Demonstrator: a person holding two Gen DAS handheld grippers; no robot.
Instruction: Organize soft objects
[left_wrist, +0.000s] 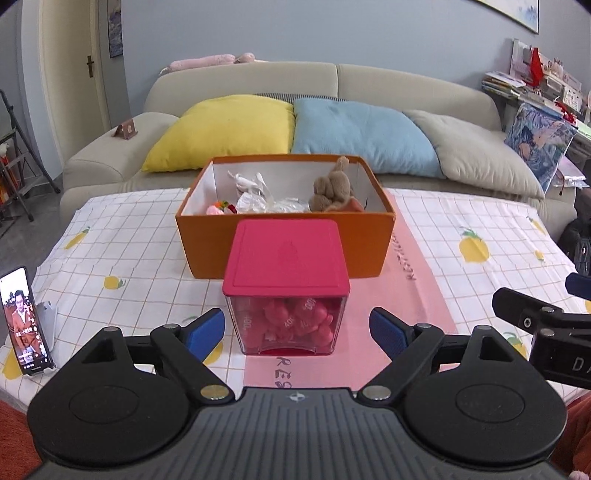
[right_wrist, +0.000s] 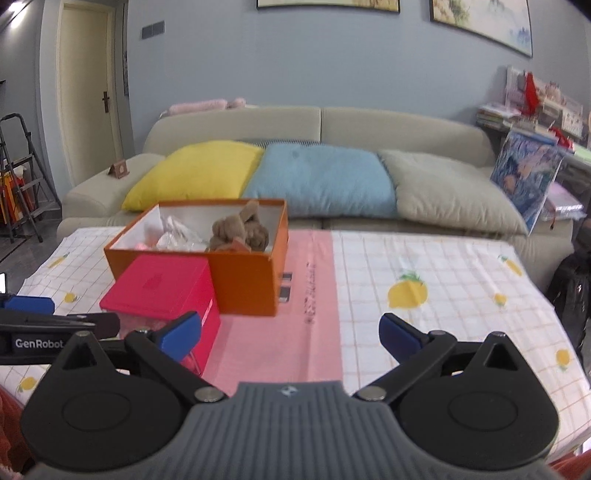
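Left wrist view: left gripper (left_wrist: 297, 330) spread wide, empty, red-lidded clear container (left_wrist: 286, 284) directly ahead between fingertips, untouched. Orange box (left_wrist: 284, 221) behind, brown plush (left_wrist: 332, 186) inside. Right gripper (right_wrist: 290, 334) likewise spread, empty, container to its left.

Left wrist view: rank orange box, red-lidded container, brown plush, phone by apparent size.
1. orange box
2. red-lidded container, though it sits nearer the camera, so its true gap to the box is likely wider
3. phone and brown plush look similar; the phone is nearer, so unranked
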